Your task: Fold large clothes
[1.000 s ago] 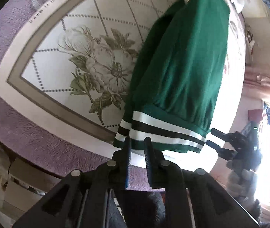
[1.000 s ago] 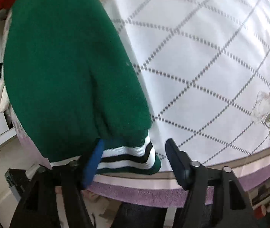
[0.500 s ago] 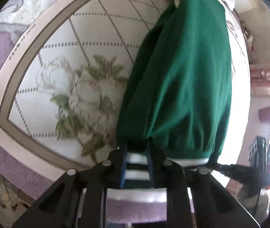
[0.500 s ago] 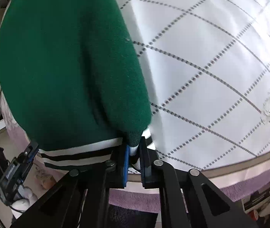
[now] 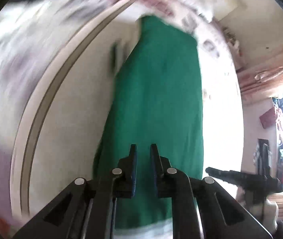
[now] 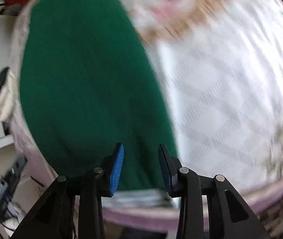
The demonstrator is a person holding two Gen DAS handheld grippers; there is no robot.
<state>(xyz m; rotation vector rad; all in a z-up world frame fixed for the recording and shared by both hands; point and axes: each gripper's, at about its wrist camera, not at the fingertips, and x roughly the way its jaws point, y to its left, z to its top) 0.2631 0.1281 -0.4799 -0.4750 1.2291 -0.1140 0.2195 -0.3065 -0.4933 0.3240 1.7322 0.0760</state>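
Through the left wrist camera, my left gripper point(image 5: 143, 149) has its jaws a narrow gap apart over the long green knit garment with a white-striped ribbed hem point(image 5: 157, 103), and I can't tell whether cloth is pinched, so I'd carry that hem corner level toward the far end. Through the right wrist camera, my right gripper point(image 6: 140, 149) stands clearly parted above the hem; the garment lies lengthwise on the white diamond-patterned bedspread point(image 6: 231, 99), heavily blurred.

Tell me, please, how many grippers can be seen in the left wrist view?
2. The left gripper fills the bottom centre, its fingers over the green sweater. The right gripper pokes in from the lower right, beside the sweater's edge.
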